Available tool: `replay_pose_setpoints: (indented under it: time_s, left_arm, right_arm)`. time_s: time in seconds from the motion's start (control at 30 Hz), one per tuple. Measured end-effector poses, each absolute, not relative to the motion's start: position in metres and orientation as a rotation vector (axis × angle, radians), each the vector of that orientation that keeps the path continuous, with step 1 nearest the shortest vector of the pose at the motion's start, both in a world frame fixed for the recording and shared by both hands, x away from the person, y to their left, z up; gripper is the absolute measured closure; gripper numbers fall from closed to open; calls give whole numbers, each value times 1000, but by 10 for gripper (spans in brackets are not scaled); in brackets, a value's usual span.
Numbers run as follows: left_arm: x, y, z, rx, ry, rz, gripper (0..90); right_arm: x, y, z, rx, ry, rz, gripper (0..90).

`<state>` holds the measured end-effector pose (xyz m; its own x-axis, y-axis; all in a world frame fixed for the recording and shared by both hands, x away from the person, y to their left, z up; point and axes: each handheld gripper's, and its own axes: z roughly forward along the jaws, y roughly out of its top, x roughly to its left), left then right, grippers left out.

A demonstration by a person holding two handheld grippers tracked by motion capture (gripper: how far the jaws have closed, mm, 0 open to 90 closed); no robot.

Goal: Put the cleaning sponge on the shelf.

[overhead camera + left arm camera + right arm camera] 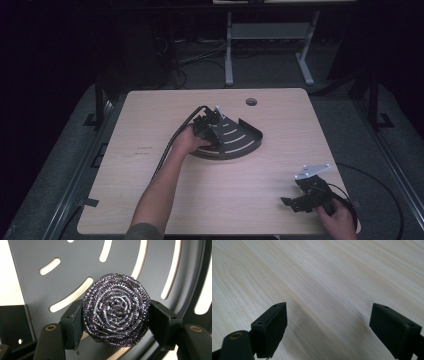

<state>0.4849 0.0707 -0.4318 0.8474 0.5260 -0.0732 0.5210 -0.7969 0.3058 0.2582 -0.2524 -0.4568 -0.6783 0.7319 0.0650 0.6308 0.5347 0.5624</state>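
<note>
Right now your left tool (pixel 214 131) is clamped on the steel-wool scourer (pixel 116 310), one pad pressing into each side of the coiled ball so that it bulges slightly between them. That squeeze looks deliberate: the wire coil is springy, and a firm side grip should keep it from rolling out. You hold it over the dark slotted tray (pixel 245 142), the fan-shaped piece with curved slots and a raised rim that sits near the middle of the tabletop (pixel 150 200). In the left gripper view the scourer hangs above the tray's grey floor, among the pale slots; whether it touches the metal I cannot tell. Judging by this, you are either setting the scourer into the tray or working it against the surface, and the tool points down so the ball meets the tray face-on.

Further right, your right tool (pixel 300 197) sits near the front right corner of the tabletop, well apart from the tray. Its jaws stand wide apart with nothing between them, bare wood grain beneath in the right gripper view. Parked there, it keeps clear of the left arm's work.
</note>
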Motion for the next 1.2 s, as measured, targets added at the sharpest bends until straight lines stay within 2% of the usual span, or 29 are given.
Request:
replay_pose_setpoints:
  time_s: [0.3,1.2]
  left_arm:
    - [485,70,-432,2706,794,23,333]
    - [482,74,-419,2675,799,35,230]
  right_arm:
    - [258,-252,-457,1161,2594,841,143]
    - [259,-253,-456,1163,2593,844,143]
